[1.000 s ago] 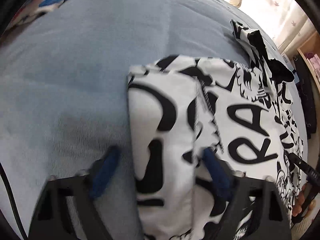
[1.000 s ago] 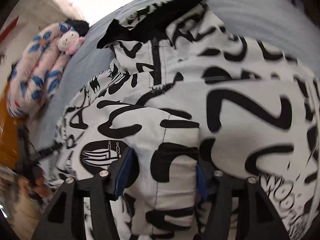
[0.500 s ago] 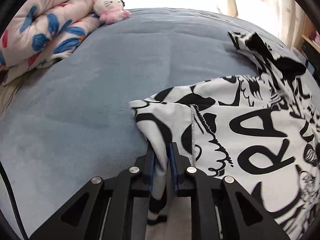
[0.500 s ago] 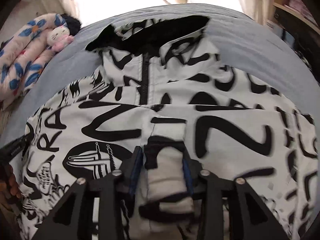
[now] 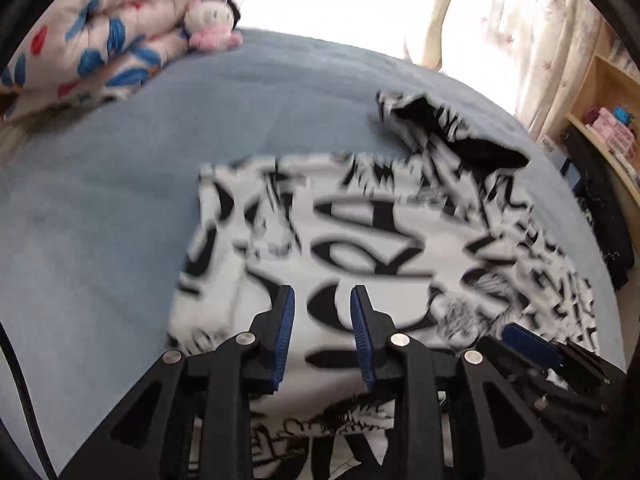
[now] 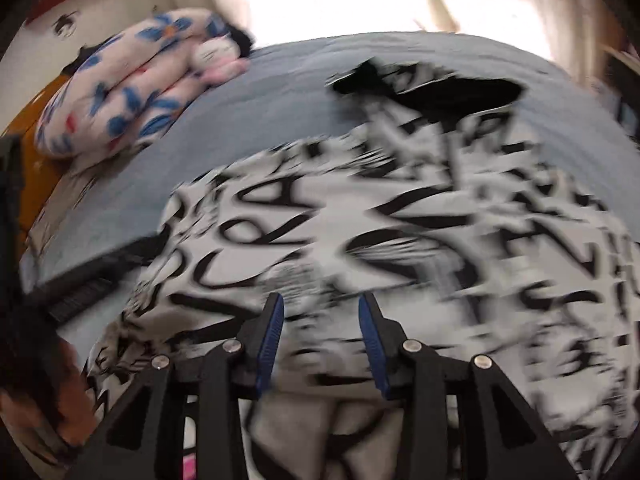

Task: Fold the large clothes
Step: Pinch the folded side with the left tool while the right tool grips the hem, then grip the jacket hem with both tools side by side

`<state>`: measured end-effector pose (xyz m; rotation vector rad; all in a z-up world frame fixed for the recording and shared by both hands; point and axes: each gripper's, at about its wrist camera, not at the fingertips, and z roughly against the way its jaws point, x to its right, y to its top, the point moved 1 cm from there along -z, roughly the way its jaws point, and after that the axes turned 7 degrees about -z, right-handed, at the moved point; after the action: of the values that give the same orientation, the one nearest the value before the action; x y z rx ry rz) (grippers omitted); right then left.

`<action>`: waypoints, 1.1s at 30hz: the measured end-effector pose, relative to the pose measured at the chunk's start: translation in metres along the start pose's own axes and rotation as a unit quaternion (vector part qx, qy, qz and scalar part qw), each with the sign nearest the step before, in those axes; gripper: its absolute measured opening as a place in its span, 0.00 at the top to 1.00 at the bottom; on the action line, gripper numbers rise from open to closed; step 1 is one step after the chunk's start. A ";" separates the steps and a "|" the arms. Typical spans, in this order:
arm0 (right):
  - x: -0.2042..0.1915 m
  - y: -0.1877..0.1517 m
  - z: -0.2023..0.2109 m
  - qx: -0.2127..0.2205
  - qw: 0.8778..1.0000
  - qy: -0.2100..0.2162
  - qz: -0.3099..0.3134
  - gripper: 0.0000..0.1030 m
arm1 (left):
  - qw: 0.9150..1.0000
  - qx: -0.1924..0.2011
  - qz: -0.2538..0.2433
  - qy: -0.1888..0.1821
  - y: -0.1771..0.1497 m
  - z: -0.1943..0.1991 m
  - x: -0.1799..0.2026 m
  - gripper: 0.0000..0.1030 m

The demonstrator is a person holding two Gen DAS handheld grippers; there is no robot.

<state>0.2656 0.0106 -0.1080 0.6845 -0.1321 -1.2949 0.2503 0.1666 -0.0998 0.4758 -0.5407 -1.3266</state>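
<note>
Hovering over printed jacket (image 5: 360, 240) on bed (image 5: 120, 184); both grippers' fingers (image 5: 285, 332) (image 6: 270, 334) parted, empty. Best: pinch hem corners evenly, fold flat.

Jacket (image 5: 360, 240) print smeared by motion blur in both views; lettering mostly unreadable, worst toward the bed's (image 5: 120, 200) right edge. Its near hem is cut off by the bottom frame edge and hidden behind the left gripper (image 5: 322, 330) and right gripper (image 6: 320, 340). Quilt (image 5: 100, 40) cut off at the bed's far left corner. Plush toy (image 6: 216, 58) blurred, face indistinct. Shelf (image 5: 612, 120) items too small to identify. Hand (image 6: 36, 412) at lower left blurred, partly out of frame.
</note>
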 end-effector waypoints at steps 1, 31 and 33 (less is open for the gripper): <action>-0.003 -0.004 -0.011 -0.010 1.000 -0.004 0.006 0.62 | 1.000 -0.012 -0.002 0.013 -0.007 -0.010 0.000 0.74; 0.152 -0.018 0.025 0.037 0.976 -0.155 -0.148 0.71 | 0.999 -0.041 -0.006 0.008 -0.020 -0.030 -0.053 0.89; 0.150 -0.017 0.029 0.037 0.976 -0.151 -0.153 0.71 | 0.999 -0.047 -0.006 0.003 -0.019 -0.029 -0.050 0.81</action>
<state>0.2824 -0.1399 -0.1356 0.5820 -0.3348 -1.6951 0.2458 0.2128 -0.1388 0.4063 -0.4684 -1.3548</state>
